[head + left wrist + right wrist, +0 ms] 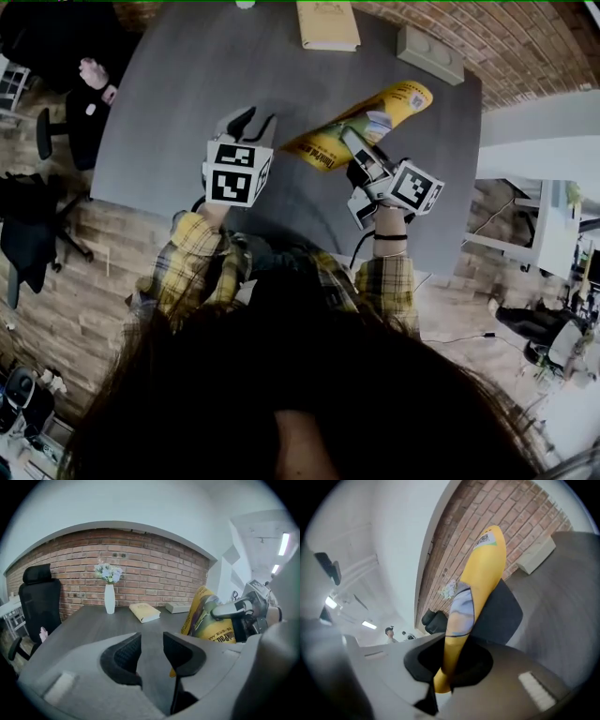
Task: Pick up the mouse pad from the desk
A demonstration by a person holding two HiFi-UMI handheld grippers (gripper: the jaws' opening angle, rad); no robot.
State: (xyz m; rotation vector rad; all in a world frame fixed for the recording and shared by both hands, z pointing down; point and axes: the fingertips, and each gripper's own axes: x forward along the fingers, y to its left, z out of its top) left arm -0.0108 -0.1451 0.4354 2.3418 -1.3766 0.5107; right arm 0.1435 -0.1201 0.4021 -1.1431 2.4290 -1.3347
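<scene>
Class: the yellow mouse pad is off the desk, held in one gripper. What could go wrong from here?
1. The right gripper pinches only one edge of the mouse pad, which bends floppily; it could slip out.
2. The left gripper is open and empty, so nothing would catch it.
3. The mouse pad's free end hangs near the grey box; a swing might knock it.

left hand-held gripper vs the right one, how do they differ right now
The left hand-held gripper has jaws apart, empty; the right hand-held gripper is clamped on the yellow mouse pad. The left's marker cube sits square, the right's tilted. Both hang above the grey desk.
</scene>
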